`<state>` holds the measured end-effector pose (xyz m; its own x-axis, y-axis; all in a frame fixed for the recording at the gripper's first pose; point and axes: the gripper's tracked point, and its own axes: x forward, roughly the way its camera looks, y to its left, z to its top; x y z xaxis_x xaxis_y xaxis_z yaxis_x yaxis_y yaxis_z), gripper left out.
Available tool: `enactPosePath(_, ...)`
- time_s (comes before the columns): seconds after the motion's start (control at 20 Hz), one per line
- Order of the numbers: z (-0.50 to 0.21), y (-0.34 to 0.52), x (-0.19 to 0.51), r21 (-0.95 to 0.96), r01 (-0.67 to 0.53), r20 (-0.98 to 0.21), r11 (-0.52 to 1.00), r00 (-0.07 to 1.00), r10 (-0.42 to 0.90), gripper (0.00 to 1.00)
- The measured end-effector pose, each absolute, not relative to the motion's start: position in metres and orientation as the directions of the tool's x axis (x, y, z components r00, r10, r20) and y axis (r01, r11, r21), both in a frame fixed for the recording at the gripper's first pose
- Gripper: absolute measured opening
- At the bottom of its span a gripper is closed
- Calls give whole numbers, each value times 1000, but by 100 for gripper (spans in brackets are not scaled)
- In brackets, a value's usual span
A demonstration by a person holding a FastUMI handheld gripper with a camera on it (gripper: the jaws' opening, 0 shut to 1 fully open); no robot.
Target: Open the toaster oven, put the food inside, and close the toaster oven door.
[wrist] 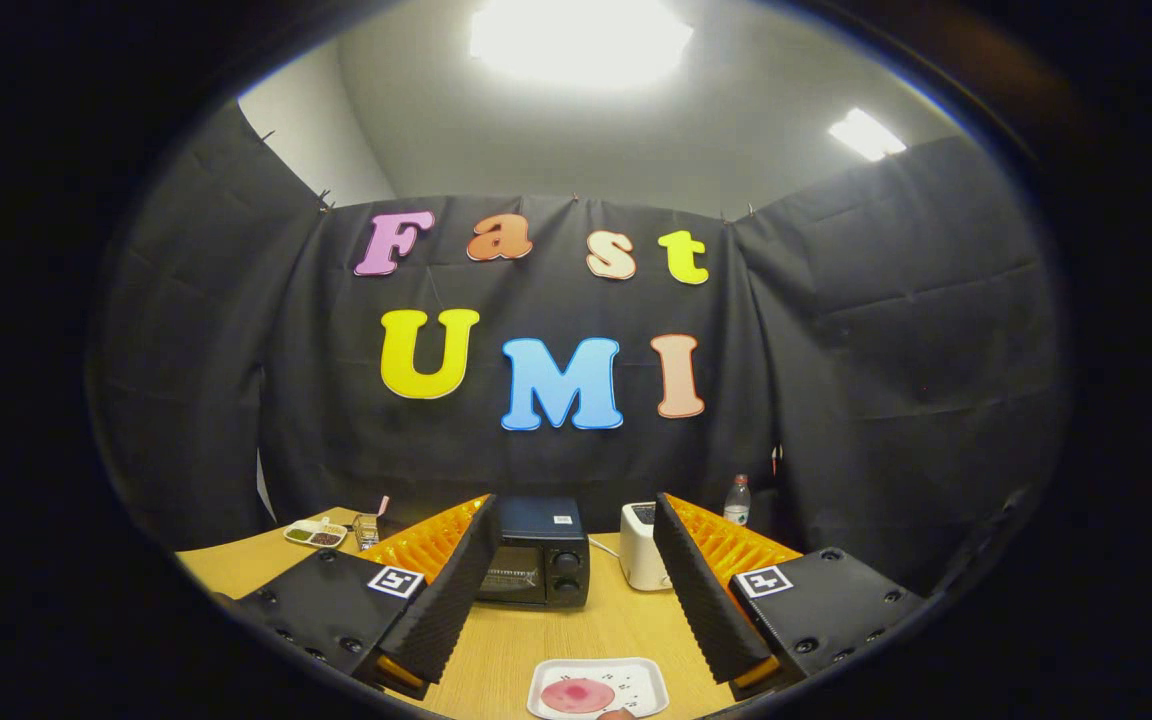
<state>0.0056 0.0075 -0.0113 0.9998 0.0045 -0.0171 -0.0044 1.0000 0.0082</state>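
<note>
Gripper (576,590) with fingers spread wide, holding nothing; closed black metal toaster oven (534,553) stands beyond them near the wooden desk's (546,640) far edge. Approach level, hooking the door's top.
</note>
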Motion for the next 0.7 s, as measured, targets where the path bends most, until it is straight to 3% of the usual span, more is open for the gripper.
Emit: enactPosePath(0.7,-12,44,46,60,-47,-20,997,999,49,97)
